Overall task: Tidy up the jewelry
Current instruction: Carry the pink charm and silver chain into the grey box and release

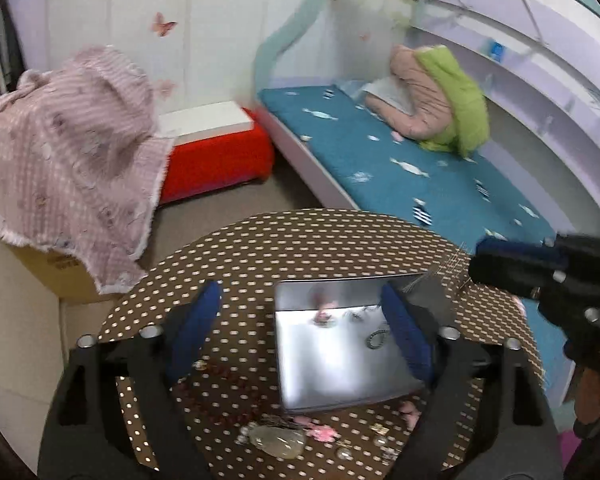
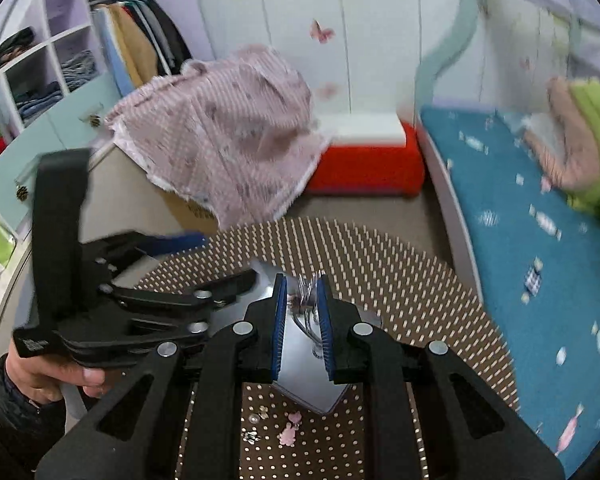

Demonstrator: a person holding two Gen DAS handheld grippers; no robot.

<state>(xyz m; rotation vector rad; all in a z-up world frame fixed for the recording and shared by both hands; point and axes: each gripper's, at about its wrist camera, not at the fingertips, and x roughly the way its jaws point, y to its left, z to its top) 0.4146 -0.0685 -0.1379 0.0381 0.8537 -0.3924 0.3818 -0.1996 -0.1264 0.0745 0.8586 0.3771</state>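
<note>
Bedroom with a polka-dot counter (image 1: 340, 236) holding a silver tray (image 1: 340, 360).
Left claw (image 1: 300, 344) gapes wide over the tray; right claw (image 2: 302, 320), lower centre, pinches a silvery chain (image 2: 306, 312), likely to drop in.

Your left gripper (image 1: 300, 332) is a black frame with cut-out slots, round silver bolt heads at its joints and deep blue pads (image 1: 194, 330) lining its fingers. Your right gripper (image 2: 302, 326) is built the same, its blue pads (image 2: 280, 326) ribbed. At the lower left of the right wrist view, your left hand (image 2: 56, 376) emerges from a dark sleeve (image 2: 4, 412); small white lettering marks the black handle.
</note>
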